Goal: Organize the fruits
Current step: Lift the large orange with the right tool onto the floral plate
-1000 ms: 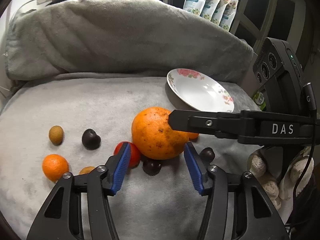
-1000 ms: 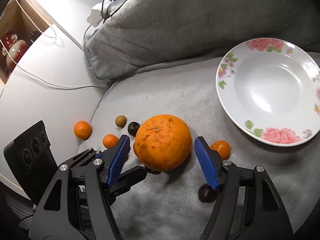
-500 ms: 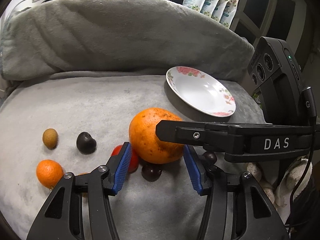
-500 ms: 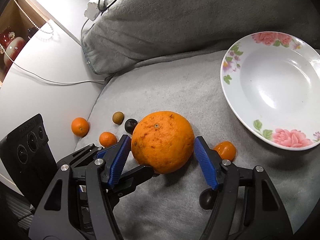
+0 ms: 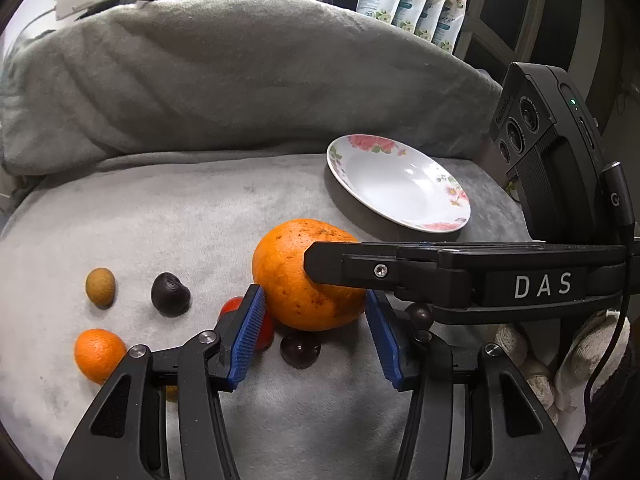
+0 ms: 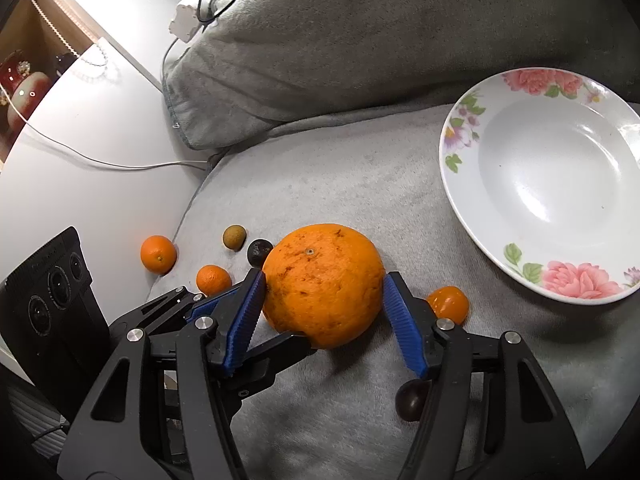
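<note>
In the left wrist view, the left gripper (image 5: pixel 316 336) stayed apart just near the big orange (image 5: pixel 298 276), not touching.

In the right wrist view, the right gripper (image 6: pixel 324 320) was closing around the big orange (image 6: pixel 322 282), closer than before, left of the plate (image 6: pixel 460 184).

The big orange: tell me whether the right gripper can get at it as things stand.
Probably yes: the big orange already sits between the right gripper's closing fingers, with nothing between them.
</note>
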A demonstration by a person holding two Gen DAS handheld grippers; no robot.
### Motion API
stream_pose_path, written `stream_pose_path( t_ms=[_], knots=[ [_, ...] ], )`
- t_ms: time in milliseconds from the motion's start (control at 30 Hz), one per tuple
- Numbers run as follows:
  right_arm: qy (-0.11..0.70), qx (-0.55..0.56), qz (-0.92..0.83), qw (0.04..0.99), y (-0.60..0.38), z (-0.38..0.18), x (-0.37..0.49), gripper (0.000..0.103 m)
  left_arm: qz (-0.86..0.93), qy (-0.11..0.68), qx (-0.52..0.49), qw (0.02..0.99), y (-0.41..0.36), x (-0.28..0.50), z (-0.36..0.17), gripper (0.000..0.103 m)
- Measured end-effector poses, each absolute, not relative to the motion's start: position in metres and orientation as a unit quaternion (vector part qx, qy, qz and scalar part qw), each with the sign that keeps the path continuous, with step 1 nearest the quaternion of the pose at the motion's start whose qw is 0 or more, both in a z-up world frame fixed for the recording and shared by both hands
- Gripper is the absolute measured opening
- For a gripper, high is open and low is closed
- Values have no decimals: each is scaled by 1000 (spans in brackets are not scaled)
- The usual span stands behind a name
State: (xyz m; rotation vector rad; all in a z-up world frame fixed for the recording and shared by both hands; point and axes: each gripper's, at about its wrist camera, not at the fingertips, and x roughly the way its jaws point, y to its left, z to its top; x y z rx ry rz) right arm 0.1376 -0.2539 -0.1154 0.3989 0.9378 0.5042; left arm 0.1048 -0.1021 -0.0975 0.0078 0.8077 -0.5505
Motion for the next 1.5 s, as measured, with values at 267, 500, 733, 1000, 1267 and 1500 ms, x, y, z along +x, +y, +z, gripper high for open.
stream_pose_path(
  t_ms=[267, 500, 733, 1000, 1267, 1500],
  knots=[
    [428, 187, 239, 852, -255, -105, 129, 63, -268, 376, 8, 887, -107, 101, -86, 51],
    [406, 188, 232, 864, -271, -87, 122, 63, -279, 355, 18, 892, -123, 96, -69, 51],
    [394, 192, 214, 873, -303, -77, 120, 63, -299, 349, 26, 888, -155, 103, -62, 51],
    [394, 204, 191, 876, -341, -78, 121, 63, -318, 353, 36, 879, -189, 110, -64, 51],
    [396, 210, 180, 875, -359, -84, 125, 63, -322, 360, 45, 874, -205, 113, -67, 51],
    [371, 217, 169, 887, -370, -76, 123, 63, -321, 356, 49, 876, -208, 111, -64, 50]
  ],
)
